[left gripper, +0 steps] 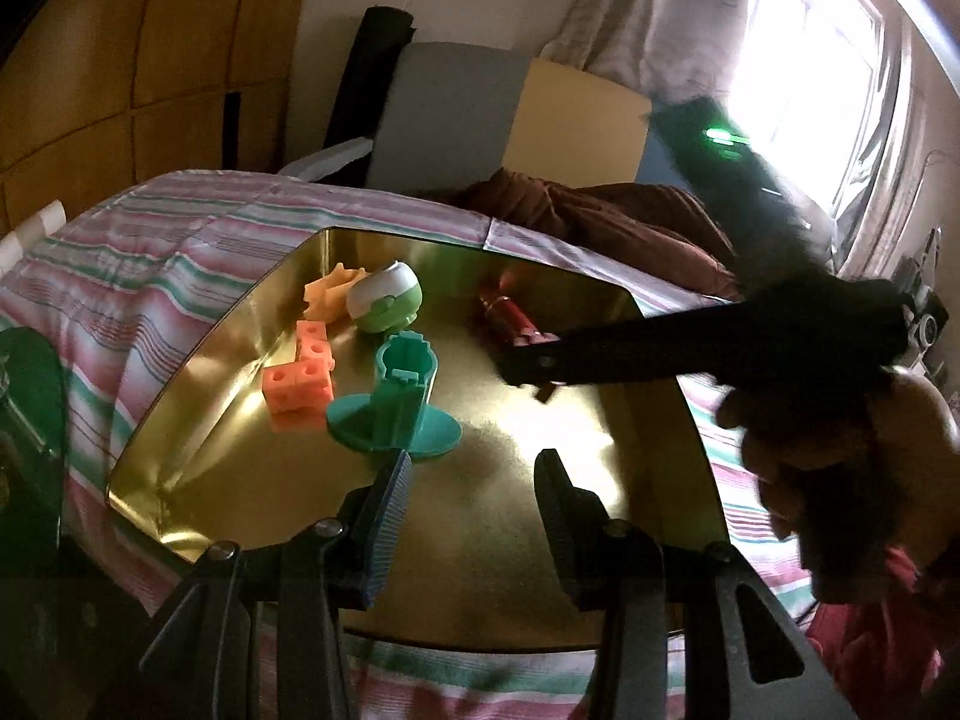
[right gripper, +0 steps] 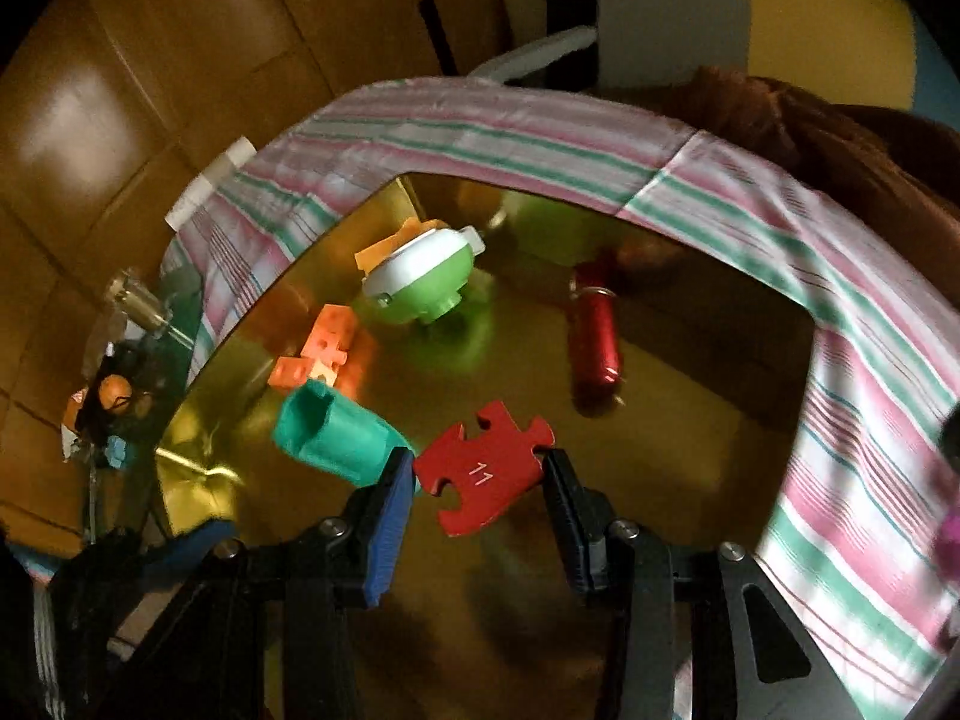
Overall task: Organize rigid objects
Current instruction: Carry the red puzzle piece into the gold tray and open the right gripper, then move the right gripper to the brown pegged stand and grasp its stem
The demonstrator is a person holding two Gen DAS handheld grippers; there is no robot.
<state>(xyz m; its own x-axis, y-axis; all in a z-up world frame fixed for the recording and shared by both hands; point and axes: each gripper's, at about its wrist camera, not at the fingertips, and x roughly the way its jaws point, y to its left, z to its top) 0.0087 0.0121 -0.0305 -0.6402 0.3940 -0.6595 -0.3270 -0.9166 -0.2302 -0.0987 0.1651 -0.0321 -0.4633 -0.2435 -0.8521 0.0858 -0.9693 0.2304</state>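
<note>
A gold metal tray (left gripper: 540,468) lies on a striped cloth. In it are a teal stand (left gripper: 396,414), orange cube blocks (left gripper: 300,378), a green and white round toy (left gripper: 384,297), a yellow piece (left gripper: 327,294) and a red cylinder (left gripper: 510,318). My left gripper (left gripper: 474,480) is open and empty above the tray's near side. My right gripper (right gripper: 477,480) holds a red puzzle piece (right gripper: 483,474) marked 11 between its fingers above the tray (right gripper: 690,450), beside the teal stand (right gripper: 336,435). The right gripper (left gripper: 528,363) also reaches in from the right in the left wrist view.
The striped cloth (right gripper: 870,360) surrounds the tray. A brown cloth (left gripper: 630,222) lies behind it. A glass shelf with small items (right gripper: 114,396) sits left of the tray. Wooden panels (left gripper: 120,60) and a chair (left gripper: 456,114) stand behind; a window is at right.
</note>
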